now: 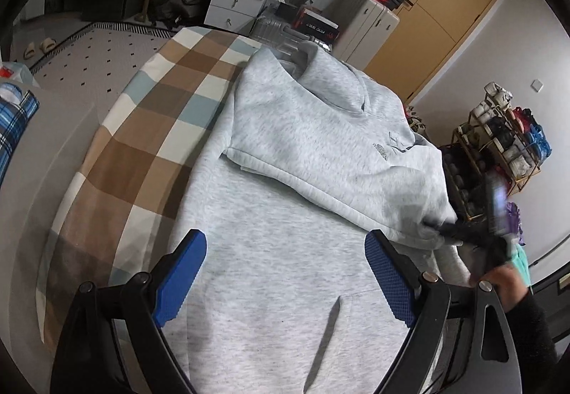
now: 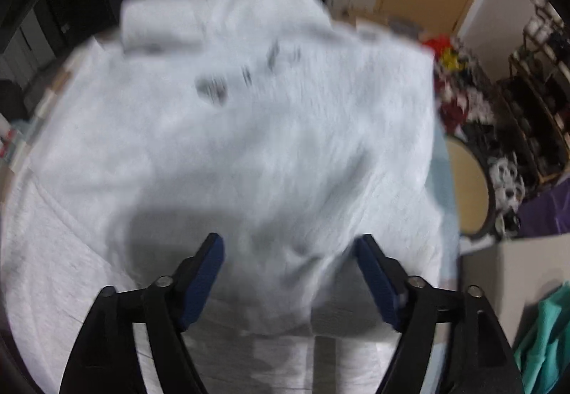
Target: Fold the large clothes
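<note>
Hoodie [image 1: 285, 180] lies half-folded; left tongs [image 1: 285, 272] and right tongs [image 2: 290, 272] angled downward, both released.

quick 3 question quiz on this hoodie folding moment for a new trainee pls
1. True or false: the left gripper is clamped on the grey hoodie.
2. What lies under the hoodie? A) checked blanket B) bare wooden floor C) glass table
3. Fill in: the hoodie's top half, with its chest logo, is folded ____ over the pocket half.

Key
1. False: its blue pads stand apart above the cloth.
2. A, the checked blanket.
3. Down.
</note>
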Available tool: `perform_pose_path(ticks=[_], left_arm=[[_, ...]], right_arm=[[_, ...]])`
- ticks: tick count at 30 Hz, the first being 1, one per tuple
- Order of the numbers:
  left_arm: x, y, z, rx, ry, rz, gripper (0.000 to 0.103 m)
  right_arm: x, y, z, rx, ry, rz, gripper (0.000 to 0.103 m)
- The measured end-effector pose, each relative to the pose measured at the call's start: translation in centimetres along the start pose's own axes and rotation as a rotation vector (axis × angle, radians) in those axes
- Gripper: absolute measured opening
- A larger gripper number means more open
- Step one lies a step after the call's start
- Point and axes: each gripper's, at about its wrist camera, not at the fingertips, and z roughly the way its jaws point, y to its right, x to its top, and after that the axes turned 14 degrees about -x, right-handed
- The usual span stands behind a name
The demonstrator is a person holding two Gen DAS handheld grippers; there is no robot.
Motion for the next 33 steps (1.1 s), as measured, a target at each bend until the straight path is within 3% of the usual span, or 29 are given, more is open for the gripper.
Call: perform_pose_path(ticks=[1,2,5,7,10,11,13,15,17,20,22,24,26,28,30,33], left_arm=[[0.0,0.1,0.0,0.003,0.002,0.003,0.088],[0.0,0.1,0.0,0.004,0.004,0.007,0.088],[0.1,0.3,-0.3,0.012,0.012,0.03,0.088],[0.2,0.3,-0.3,0.03,0.013,0.042,0.088],[0.4,0.1,-0.3,0.021,0.012,0.026,0.088],[0.4,0.1,-0.2,0.02,0.012,0.019,0.088],[0.4,0.2,-0.2,0.033,0.012,0.016,0.088],[0.3,0.1,-0.3,0.036,0.008,0.014,0.088],[0.3,-0.3,-0.3,0.037,0.003,0.002,0.088],[0.3,-1.0,-0.9,0.049,0.008,-0.006,0.088],[0.3,-1.1,-1.2,0.043,0.009,-0.01,0.088],[0.3,-1.3,-1.6,0.042,0.012,-0.011,0.088],[0.4,-1.3,-1.6,0.038,0.006,-0.006,0.088],[0.5,-1.4,-1.4,0.033,-0.008,-0.011,0.088],[0.6,-1.5,-1.3,0.01,-0.017,-0.032,0.088],[0.8,-1.3,-1.1,-0.017,-0.033,-0.042,0.088]], right_arm=[[-0.4,-0.7,1.4,-0.013,-0.058,-0.038,0.093],[-0.7,-0.9,0.9,-0.021,0.029,-0.024,0.095],[-0.2,-1.7,0.9,-0.03,-0.002,-0.067,0.092],[-0.1,-1.5,0.0,-0.002,0.033,-0.033,0.086],[0.2,-0.9,-1.9,0.079,0.119,0.078,0.084],[0.6,-1.2,-2.4,0.1,0.132,0.1,0.08],[1.5,-2.5,-3.1,0.152,0.146,0.093,0.037],[2.4,-5.4,-2.0,0.159,0.053,0.057,0.03],[2.2,-7.8,-0.4,0.135,0.012,0.007,0.031],[1.5,-9.6,-0.4,0.028,0.072,-0.046,0.034],[1.3,-9.1,-0.3,0.04,0.032,-0.022,0.034],[1.2,-7.9,-0.5,0.119,-0.011,0.012,0.034],[1.7,-6.9,-1.4,0.145,0.006,0.019,0.041],[2.7,-5.6,-2.9,0.123,0.072,0.03,0.063],[4.1,-4.3,-4.3,0.104,0.145,0.057,0.075],[8.2,-3.6,-5.9,0.073,0.213,0.085,0.083]])
